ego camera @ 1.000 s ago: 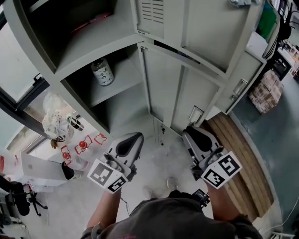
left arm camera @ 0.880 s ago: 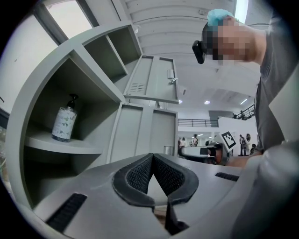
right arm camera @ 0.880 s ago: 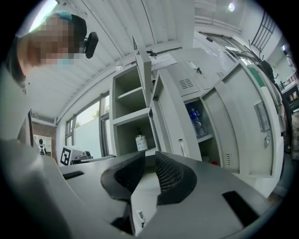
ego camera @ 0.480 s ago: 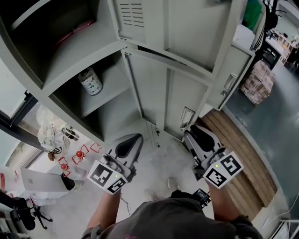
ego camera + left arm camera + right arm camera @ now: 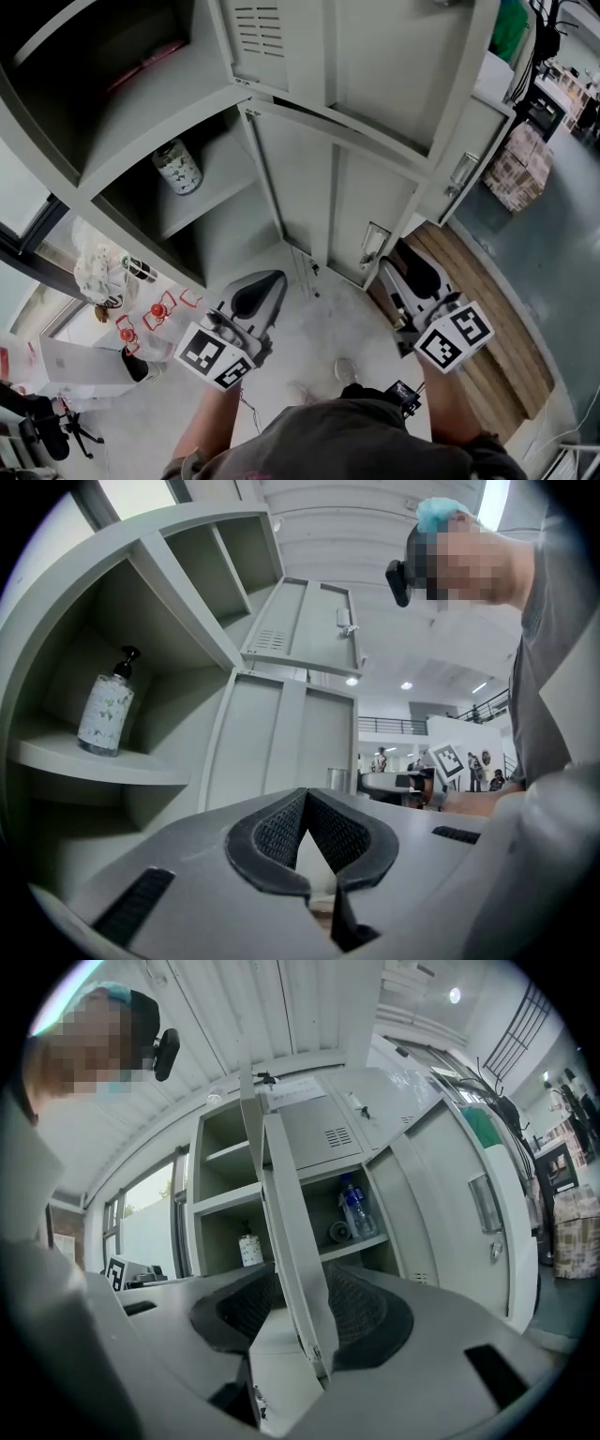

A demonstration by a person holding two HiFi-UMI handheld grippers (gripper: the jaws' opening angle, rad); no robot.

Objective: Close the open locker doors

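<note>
Since the earlier frame my right gripper (image 5: 405, 264) had drawn off to the right of the small latch plate (image 5: 373, 244). Its jaws had just been opening. They stood wide apart, with the free edge of the tall grey metal lower locker door (image 5: 319, 197) between them and neither pad pressing on it. My left gripper (image 5: 261, 289) had its jaws closed tip to tip on nothing, held level in front of the open left compartment.

The lower door stuck out toward me almost edge-on, well short of its frame. The grey vented upper door (image 5: 375, 56) above it was swung out too. A white patterned pump bottle (image 5: 176, 167) stood on the open compartment's shelf, near the shelf's back edge.

I judged that the release marked the end of holding the door's edge, and that a push on the door's face would be needed to bring it home. Neither door was closed yet, so most of the task remained.
</note>
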